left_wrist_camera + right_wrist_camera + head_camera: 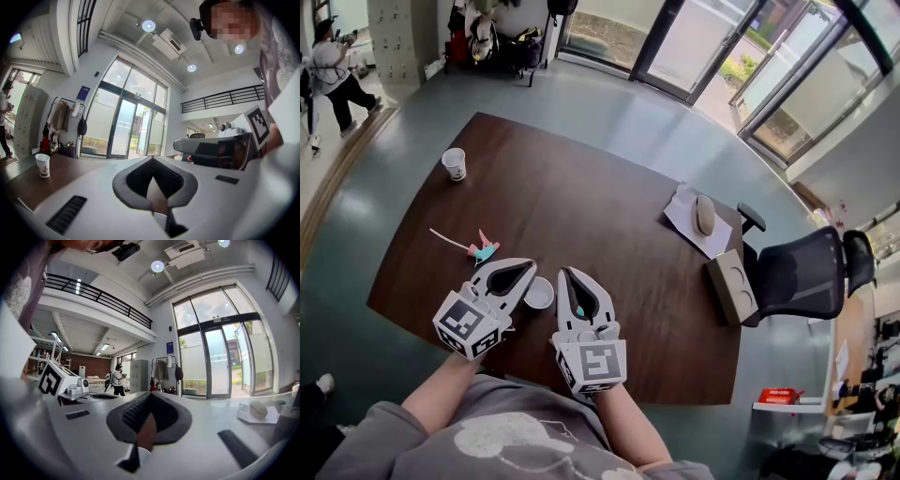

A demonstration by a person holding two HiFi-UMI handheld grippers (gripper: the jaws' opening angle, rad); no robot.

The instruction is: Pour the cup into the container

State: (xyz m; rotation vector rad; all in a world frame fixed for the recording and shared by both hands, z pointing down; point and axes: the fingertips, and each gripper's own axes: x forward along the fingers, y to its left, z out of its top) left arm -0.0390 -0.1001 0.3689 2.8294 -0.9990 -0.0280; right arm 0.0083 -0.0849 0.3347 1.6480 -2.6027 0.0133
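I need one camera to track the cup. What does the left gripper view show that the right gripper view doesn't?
Only the left gripper view: the white paper cup standing upright on the brown wooden table, far left. Only the right gripper view: a white paper sheet with a beige oval object on it, far right. Both: tall glass doors, and the left gripper and right gripper each shut with nothing between the jaws.
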